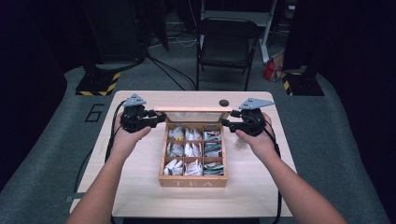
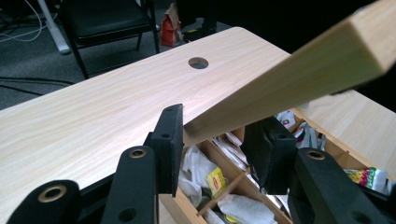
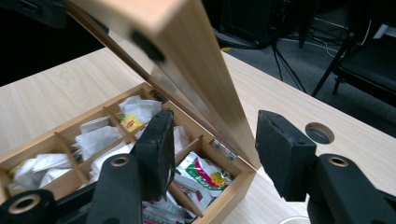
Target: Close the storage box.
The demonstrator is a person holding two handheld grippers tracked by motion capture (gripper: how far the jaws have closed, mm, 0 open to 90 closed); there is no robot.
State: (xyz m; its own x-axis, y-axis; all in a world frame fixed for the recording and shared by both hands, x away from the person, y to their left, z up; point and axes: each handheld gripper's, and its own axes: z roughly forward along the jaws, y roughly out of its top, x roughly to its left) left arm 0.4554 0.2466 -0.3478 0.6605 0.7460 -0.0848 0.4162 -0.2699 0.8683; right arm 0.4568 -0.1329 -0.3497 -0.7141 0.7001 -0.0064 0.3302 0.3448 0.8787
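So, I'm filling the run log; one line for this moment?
lid: raised | left tongs: gripping lid | right tongs: astride lid, apart | box: open

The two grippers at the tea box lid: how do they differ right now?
The left gripper has its jaws against the lid's wooden frame edge; the right gripper stands open, with a clear gap between one jaw and the lid. The left is at the lid's left end, the right at its right end. Both have black jaws and flank the open tea box.

dark room, grey floor [image 1: 42, 154], black folding chair [image 1: 227, 44] behind light wooden table [image 1: 140, 186], cables on floor
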